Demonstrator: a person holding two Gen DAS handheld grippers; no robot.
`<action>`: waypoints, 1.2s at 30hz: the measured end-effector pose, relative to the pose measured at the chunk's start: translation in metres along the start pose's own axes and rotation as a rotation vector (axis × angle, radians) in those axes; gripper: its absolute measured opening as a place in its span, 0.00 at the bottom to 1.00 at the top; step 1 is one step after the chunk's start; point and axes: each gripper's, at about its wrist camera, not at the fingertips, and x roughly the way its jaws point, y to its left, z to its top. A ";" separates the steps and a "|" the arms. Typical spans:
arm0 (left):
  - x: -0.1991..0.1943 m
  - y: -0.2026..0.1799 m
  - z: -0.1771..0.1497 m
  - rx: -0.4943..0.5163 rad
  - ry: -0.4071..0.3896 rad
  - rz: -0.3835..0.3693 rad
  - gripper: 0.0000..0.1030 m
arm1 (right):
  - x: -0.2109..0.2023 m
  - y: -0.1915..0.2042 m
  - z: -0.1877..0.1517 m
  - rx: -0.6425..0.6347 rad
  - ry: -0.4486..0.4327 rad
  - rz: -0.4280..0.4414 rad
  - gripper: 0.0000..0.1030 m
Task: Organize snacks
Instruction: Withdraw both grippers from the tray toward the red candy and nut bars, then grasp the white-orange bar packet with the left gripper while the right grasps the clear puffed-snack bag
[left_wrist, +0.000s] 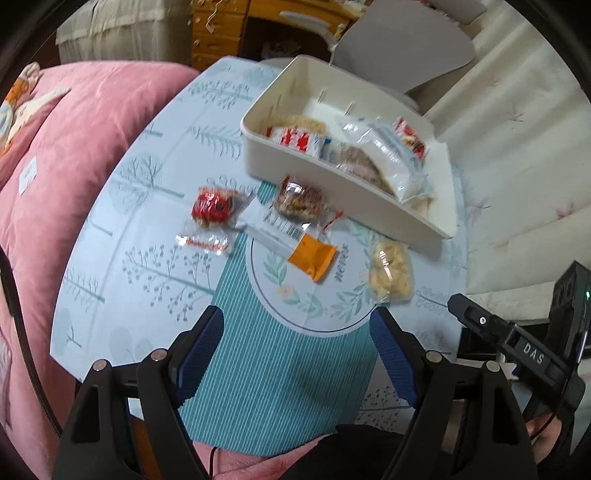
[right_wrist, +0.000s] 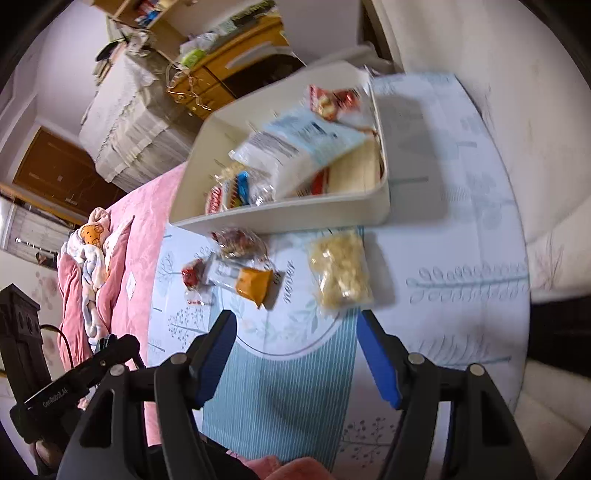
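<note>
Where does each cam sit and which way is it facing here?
Left wrist: on the left tool, looking steeply down at the table mat; own open fingers show, right tool at the right edge.
Right wrist: on the right tool, same downward look; left tool lower left.
Shared: cream bin, orange packet, pale snack bag.

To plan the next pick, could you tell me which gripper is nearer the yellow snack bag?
Right. The right gripper sits just short of the yellow snack bag; the left gripper is off to the bag's side, farther away.

Pink bedding (left_wrist: 74, 155), wooden drawers (left_wrist: 218, 33)
</note>
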 end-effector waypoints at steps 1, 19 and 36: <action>0.004 -0.001 0.001 -0.012 0.009 0.018 0.78 | 0.004 -0.002 -0.003 0.012 0.006 -0.010 0.66; 0.103 -0.008 0.046 -0.103 0.083 0.179 0.78 | 0.054 -0.013 -0.009 -0.150 0.014 -0.212 0.66; 0.169 0.000 0.071 -0.125 0.087 0.166 0.78 | 0.097 0.001 -0.008 -0.318 -0.036 -0.282 0.66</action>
